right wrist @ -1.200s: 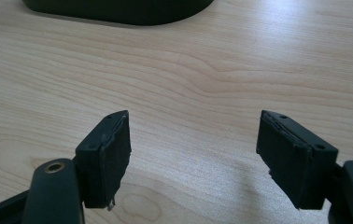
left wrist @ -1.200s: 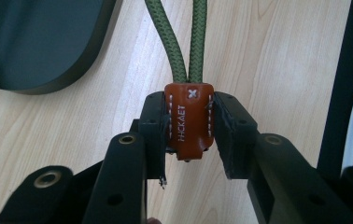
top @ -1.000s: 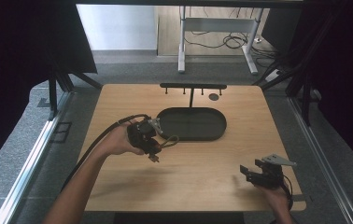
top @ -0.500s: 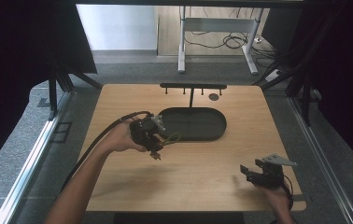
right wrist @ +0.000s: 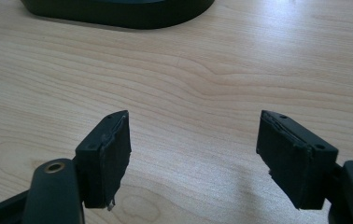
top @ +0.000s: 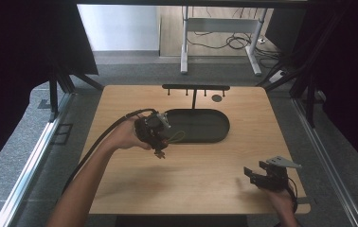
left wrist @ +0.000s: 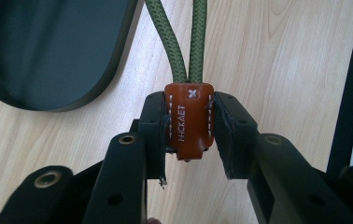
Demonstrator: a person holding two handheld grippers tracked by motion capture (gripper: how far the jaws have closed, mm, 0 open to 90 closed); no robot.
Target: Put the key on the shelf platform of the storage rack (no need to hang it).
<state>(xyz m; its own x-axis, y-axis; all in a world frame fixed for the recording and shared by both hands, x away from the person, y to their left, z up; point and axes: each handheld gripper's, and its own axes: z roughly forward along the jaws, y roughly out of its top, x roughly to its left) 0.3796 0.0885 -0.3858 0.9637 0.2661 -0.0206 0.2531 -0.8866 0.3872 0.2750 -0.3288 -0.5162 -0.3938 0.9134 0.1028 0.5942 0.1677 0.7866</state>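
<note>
High view, table: a light wooden table (top: 186, 175) with visible grain, square-edged, set on grey carpeted floor (top: 21, 156).
Room: dark curtains (top: 25, 42) hang at left and right; beyond the far edge stands a white-legged desk frame (top: 219, 42) with loose cables (top: 236, 41) on a wooden floor.
Tray: a dark oval tray (top: 210, 124) lies at the middle of the table, towards the far side; its inside looks bare.
Rack: a low black bar on a single post (top: 195, 89) stands just behind the tray, with small pegs hanging from it; a small round dark spot (top: 216, 98) sits on the table beside it.
Left gripper: the left gripper (top: 156, 137) is held by a hand at the tray's left end, its black cable (top: 96, 142) trailing back along the forearm.
Left gripper grip: in the left gripper view the jaws are narrowed onto a brown leather tab (left wrist: 189, 119), one pad pressed on each side of it; the tab has white stitching and stamped lettering.
Cord: a green braided cord (left wrist: 180, 42) runs out of the top of the tab as two strands, lying over the wood beside the tray's rim (left wrist: 118, 56); in the high view its loop (top: 177, 137) lies at the tray's left edge.
Right gripper: the right gripper (top: 257, 174) sits near the table's near right corner, well apart from the tray.
Right gripper jaws: in the right gripper view they stand wide apart, with bare wood between them, holding and touching nothing.
</note>
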